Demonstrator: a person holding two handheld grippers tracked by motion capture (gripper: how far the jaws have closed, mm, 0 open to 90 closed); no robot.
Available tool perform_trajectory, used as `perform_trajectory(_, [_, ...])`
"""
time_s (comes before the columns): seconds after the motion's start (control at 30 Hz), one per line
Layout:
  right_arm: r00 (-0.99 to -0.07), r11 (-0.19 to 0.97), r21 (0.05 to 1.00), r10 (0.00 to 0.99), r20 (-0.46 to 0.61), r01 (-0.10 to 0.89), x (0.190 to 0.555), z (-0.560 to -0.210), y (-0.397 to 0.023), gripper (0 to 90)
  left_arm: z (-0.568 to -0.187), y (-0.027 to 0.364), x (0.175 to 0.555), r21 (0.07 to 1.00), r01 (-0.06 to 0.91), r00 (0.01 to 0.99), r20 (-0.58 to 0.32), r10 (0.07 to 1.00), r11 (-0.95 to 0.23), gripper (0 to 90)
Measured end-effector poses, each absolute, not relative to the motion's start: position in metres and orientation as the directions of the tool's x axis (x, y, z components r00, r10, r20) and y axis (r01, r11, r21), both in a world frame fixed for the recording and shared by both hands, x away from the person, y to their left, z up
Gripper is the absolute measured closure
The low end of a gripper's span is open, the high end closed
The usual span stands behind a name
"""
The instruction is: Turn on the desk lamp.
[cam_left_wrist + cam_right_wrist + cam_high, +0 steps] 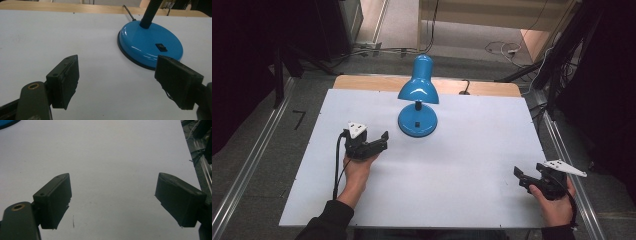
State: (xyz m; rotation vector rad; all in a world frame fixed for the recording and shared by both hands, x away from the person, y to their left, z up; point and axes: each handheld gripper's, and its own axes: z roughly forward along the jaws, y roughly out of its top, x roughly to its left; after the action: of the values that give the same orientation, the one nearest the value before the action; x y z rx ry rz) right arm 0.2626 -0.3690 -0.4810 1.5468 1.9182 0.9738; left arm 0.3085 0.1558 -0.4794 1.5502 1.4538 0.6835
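A blue desk lamp stands at the back middle of the white table (462,165), its round base (417,121) under the bent shade (418,90). My left gripper (382,141) rests on the table just left of the base, open and pointing at it. In the left gripper view the base (150,47) with its black switch (161,47) lies just beyond the right jaw, and nothing sits between the jaws of the left gripper (117,62). My right gripper (520,179) is near the table's front right corner, open and empty, with bare table under the right gripper (112,177).
The lamp's black neck (151,12) rises from the base and its cable (128,12) runs off the back over a wooden strip (362,82). Metal rails (562,145) flank the table. More cables lie on the floor behind (502,49).
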Motion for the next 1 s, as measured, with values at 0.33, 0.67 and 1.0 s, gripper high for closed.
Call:
perform_trajectory(0.33, [-0.241,0.102,0.776,0.968,0.066,0.623,0.263,-0.481,-0.37,12.1,-0.481,0.141,0.319,0.867,0.495,0.184,-0.172,0.968,0.06,21.8])
perform_trajectory(0.67, [-0.243,0.102,0.776,0.968,0.068,0.623,0.262,-0.481,-0.37,12.1,-0.484,0.127,0.328,0.862,0.505,0.208,-0.173,0.963,0.046,23.0])
perform_trajectory(1.0, [-0.251,0.11,0.775,0.966,0.064,0.622,0.263,-0.481,-0.368,12.5,-0.485,0.113,0.334,0.863,0.504,0.227,-0.167,0.96,0.03,24.2])
